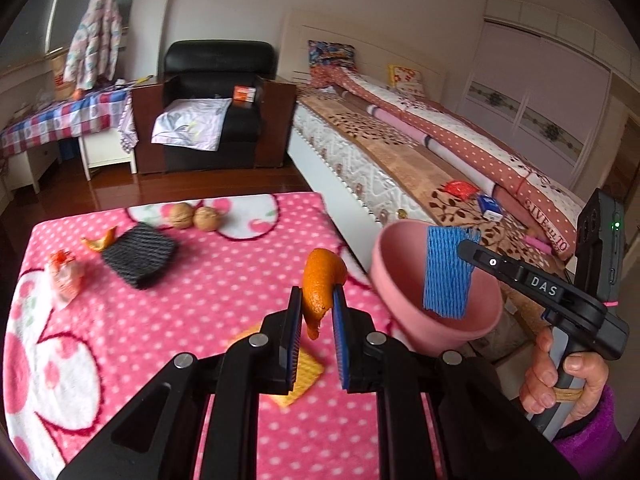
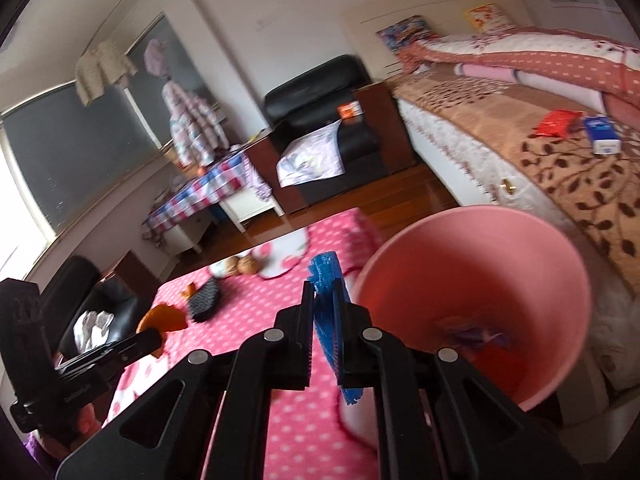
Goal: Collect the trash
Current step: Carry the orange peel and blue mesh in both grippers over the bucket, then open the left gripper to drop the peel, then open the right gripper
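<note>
We count two pieces of trash held in the air. One curled orange peel (image 1: pixel 320 280), glossy outside and ragged at its lower tip, is pinched between the blue pads of the left hand-held gripper (image 1: pixel 316 300), above the worktop (image 1: pixel 120 340). One sheet of blue foam netting (image 1: pixel 448 272), ribbed and roughly rectangular, is clamped in the right hand-held gripper (image 2: pixel 326 312), whose jaws are closed tight on it; from the left wrist view it hangs in front of the mouth of the one pink bin (image 1: pixel 400 280). The bin is smooth plastic, round and tapered, standing just off the worktop's right edge beside the bed (image 1: pixel 400 152); something reddish and blurred lies at its bottom.

Still on the worktop, which is draped in a fleecy pink cloth with white dots and large flower shapes, we note:
- one more orange peel scrap (image 1: pixel 102 240), small and curved
- one black foam net (image 1: pixel 140 254), ribbed, folded into a flat pad, just beside that scrap
- two walnuts (image 1: pixel 194 218), round and wrinkled, touching each other at the far edge
- one crumpled wrapper (image 1: pixel 64 274), red and whitish, near the left edge
- one square cracker (image 1: pixel 304 372), tan, partly hidden under the left gripper's fingers

A hand (image 1: pixel 560 380) in a purple sleeve grips the right gripper's handle.
</note>
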### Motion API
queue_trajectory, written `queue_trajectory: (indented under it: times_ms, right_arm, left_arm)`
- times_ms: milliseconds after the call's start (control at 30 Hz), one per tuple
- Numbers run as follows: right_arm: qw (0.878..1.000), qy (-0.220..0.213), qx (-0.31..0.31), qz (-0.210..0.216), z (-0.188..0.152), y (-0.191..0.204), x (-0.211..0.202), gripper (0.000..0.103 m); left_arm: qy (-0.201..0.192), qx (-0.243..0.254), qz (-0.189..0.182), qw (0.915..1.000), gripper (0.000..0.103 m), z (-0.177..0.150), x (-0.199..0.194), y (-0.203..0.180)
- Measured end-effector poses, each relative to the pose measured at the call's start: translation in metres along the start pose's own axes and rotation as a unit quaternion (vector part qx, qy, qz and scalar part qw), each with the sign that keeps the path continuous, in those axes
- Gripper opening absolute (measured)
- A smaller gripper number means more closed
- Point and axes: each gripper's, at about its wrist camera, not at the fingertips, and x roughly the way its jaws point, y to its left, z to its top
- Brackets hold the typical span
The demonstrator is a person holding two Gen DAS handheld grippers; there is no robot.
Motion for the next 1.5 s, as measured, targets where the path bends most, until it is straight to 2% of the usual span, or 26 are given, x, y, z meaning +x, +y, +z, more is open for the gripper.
queue_trajectory:
  times_ms: [333, 533, 767, 967, 1200, 1300, 1367, 1400, 1433, 1500]
  right_arm:
    - [0.999, -0.013, 0.035, -0.020, 0.002, -0.041, -0.008, 0.009]
    - [0.998, -0.023, 0.050, -0.028, 0.002, -0.060, -0.014, 0.009]
    - [0.997, -0.025, 0.067, -0.036, 0.000, -0.078, -0.014, 0.009]
    - [0.996, -0.022, 0.072, -0.038, -0.002, -0.085, -0.015, 0.009]
    - [0.997, -0.017, 0.067, -0.043, -0.003, -0.081, -0.013, 0.009]
    - [0.997, -0.016, 0.061, -0.047, -0.003, -0.078, -0.012, 0.009]
    - [0.997, -0.017, 0.059, -0.049, -0.003, -0.076, -0.012, 0.009]
    - [0.997, -0.015, 0.058, -0.050, -0.002, -0.075, -0.012, 0.009]
    - [0.997, -0.014, 0.057, -0.050, -0.002, -0.074, -0.011, 0.009]
    - [0.997, -0.010, 0.054, -0.054, -0.002, -0.072, -0.010, 0.009]
  left_arm:
    - [0.014, 0.038, -0.037, 0.9985, 0.014, 0.012, 0.031, -0.052]
    - [0.036, 0.065, -0.060, 0.9954, 0.014, 0.013, 0.054, -0.086]
    - [0.058, 0.094, -0.072, 0.9912, 0.014, 0.010, 0.082, -0.116]
    - [0.086, 0.093, -0.073, 0.9893, 0.015, 0.004, 0.105, -0.126]
    - [0.090, 0.092, -0.068, 0.9894, 0.018, 0.001, 0.112, -0.127]
    - [0.084, 0.091, -0.068, 0.9900, 0.021, 0.003, 0.110, -0.126]
    - [0.076, 0.092, -0.066, 0.9906, 0.031, 0.004, 0.108, -0.126]
    - [0.075, 0.093, -0.065, 0.9908, 0.040, 0.005, 0.106, -0.126]
    - [0.071, 0.092, -0.064, 0.9911, 0.045, 0.005, 0.104, -0.125]
    - [0.069, 0.090, -0.065, 0.9914, 0.045, 0.006, 0.102, -0.124]
